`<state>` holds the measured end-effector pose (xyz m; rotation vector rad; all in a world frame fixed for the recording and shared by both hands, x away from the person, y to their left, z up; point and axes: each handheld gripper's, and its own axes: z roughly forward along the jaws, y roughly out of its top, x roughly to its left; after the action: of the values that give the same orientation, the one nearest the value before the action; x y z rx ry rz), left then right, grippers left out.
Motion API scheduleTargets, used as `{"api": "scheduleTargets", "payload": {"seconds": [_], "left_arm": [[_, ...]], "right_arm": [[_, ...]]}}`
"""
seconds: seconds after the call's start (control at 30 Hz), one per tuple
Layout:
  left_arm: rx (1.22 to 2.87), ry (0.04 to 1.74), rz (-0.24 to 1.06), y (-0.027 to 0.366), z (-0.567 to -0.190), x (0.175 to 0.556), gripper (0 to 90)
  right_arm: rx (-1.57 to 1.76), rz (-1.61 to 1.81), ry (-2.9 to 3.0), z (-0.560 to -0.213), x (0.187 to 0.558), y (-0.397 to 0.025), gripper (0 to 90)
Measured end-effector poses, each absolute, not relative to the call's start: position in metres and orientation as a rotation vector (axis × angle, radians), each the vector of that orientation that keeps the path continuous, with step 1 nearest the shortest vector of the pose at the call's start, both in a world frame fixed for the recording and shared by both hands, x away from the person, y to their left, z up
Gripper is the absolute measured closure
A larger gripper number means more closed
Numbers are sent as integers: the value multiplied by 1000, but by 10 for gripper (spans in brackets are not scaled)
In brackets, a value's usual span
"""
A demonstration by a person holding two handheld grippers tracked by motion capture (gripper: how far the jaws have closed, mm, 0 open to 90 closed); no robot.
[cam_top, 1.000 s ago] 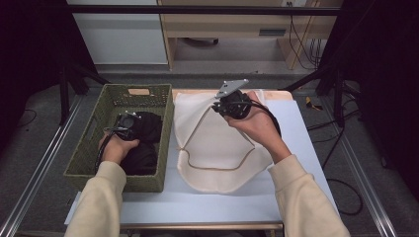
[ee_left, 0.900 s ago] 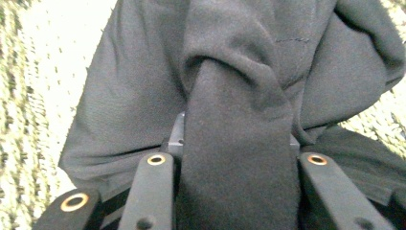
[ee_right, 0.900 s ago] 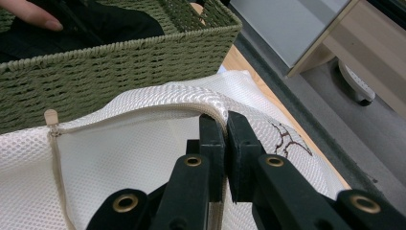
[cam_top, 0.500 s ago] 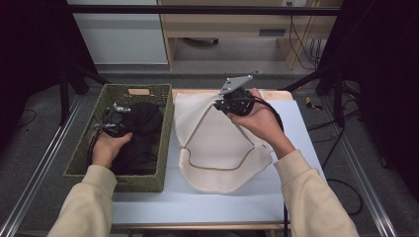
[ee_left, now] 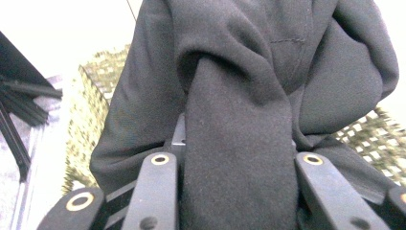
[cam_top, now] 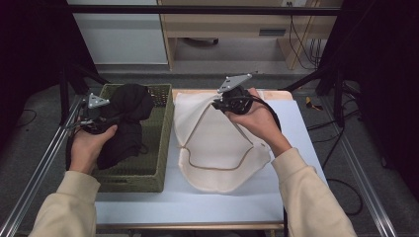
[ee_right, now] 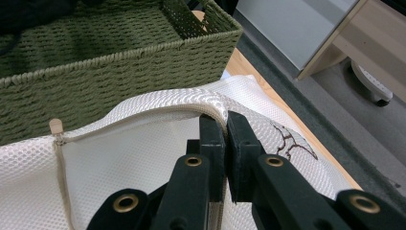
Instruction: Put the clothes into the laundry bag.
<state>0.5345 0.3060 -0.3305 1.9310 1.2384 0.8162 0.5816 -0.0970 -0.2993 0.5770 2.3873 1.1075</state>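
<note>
A black garment (cam_top: 129,106) hangs bunched above the green woven basket (cam_top: 143,174), with my left gripper (cam_top: 109,117) shut on it. In the left gripper view a thick fold of the black garment (ee_left: 239,120) runs down between the jaws of the left gripper (ee_left: 237,163). A cream mesh bag (cam_top: 217,148) with a tan zipper lies on the table to the basket's right. My right gripper (cam_top: 218,104) is shut on its far rim and holds it lifted. In the right gripper view the right gripper (ee_right: 226,122) pinches the bag's (ee_right: 143,158) zipper edge.
More dark cloth lies in the basket, whose wall (ee_right: 119,62) stands close beside the bag. The pale table top (cam_top: 197,202) runs to a front edge near the person's sleeves. Metal rails (cam_top: 29,182) border the table on both sides.
My left gripper has risen out of the basket with the black garment. My right gripper has lifted the bag's rim a little higher and farther away.
</note>
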Motion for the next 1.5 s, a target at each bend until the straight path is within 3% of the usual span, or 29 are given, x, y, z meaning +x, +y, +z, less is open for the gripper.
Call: {"api": "scheduleTargets", "payload": {"seconds": [0.27, 0.5, 1.5], "left_arm": [[1907, 1081, 830, 278, -295, 493, 651], [1912, 936, 756, 244, -275, 474, 651], [2130, 633, 602, 151, -305, 430, 649]], "right_arm": [[607, 1101, 2399, -299, 581, -94, 867], [603, 1094, 2404, -300, 581, -92, 867], [659, 1143, 2422, -305, 591, -103, 867]]}}
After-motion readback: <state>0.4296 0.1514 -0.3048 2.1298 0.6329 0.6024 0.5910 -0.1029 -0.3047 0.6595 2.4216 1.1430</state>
